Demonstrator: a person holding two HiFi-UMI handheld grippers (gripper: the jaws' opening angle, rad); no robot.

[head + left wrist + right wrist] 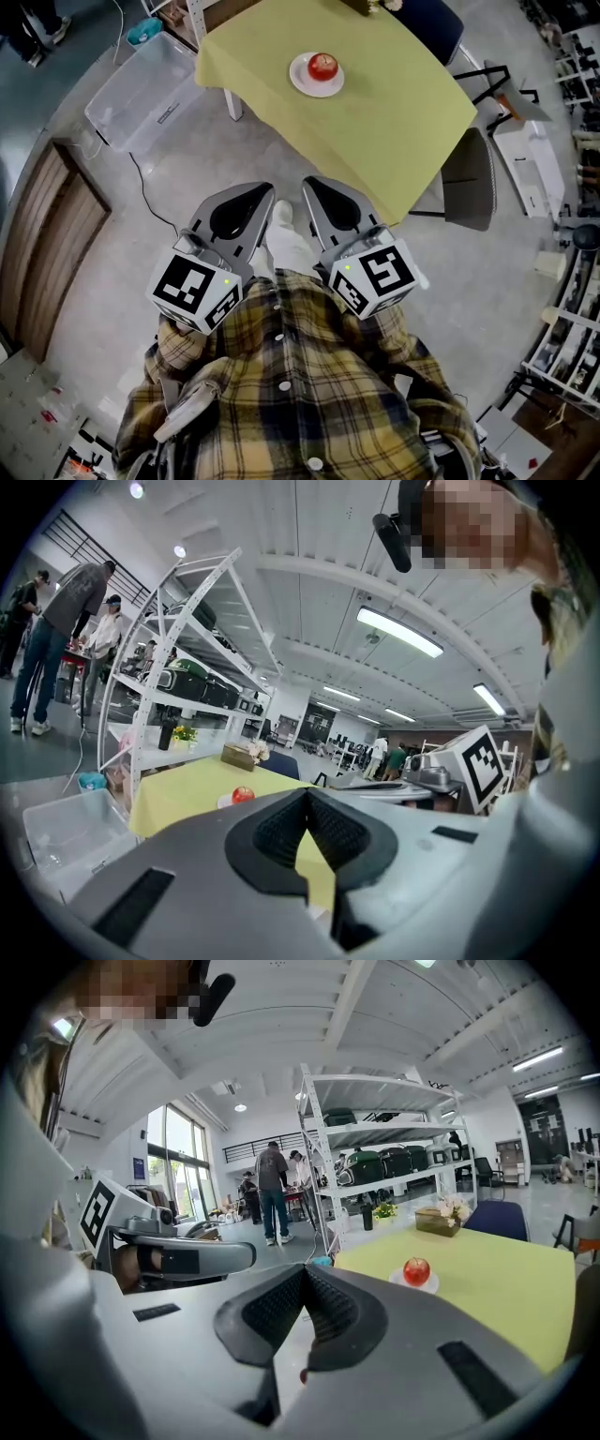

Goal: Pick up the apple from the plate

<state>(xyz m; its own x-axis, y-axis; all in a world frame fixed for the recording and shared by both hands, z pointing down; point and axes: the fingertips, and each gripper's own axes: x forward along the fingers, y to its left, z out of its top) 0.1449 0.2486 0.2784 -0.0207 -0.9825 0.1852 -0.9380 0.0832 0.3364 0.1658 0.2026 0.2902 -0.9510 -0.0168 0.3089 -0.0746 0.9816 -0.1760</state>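
Person: plaid shirt, standing, one gripper in each hand, both held low just ahead of the body.
Left gripper: jaws fully closed, pad on pad, nothing between them. Points toward the table.
Right gripper: same, jaws pressed together and empty. Sits beside the left one, tips apart, a shoe showing between them.
Floor: grey concrete. Clear bin by the table's left corner.
Table: yellow cloth, ahead of both grippers.
Chair: grey, at the table's right edge.
Plate: white, on the cloth, toward the table's left side.
Apple: red, sitting on the plate, well apart from both grippers.
Box: brown, at the table's far edge.
Rack: white shelving past the table, people standing beside it.
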